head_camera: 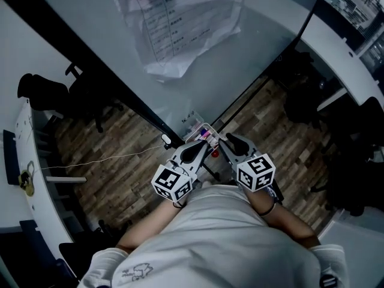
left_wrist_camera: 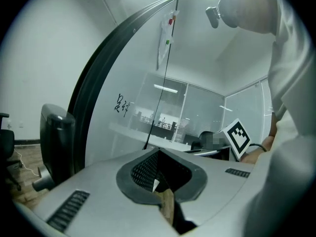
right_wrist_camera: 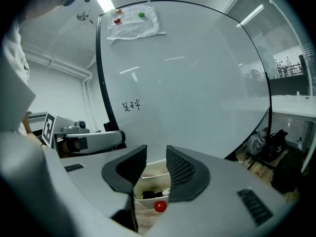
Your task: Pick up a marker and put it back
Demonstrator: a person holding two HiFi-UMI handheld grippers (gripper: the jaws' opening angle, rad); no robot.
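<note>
Both are hovering empty: left hand-held gripper closed, right hand-held gripper narrowly parted, aiming at the white plastic tray; widen, straddle the dark marker.

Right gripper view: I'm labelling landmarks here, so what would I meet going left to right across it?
Marker cube → black handwriting → red ball → dark bags.

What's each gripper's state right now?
Left tongs: closed, nothing held.
Right tongs: open, nothing held.
</note>
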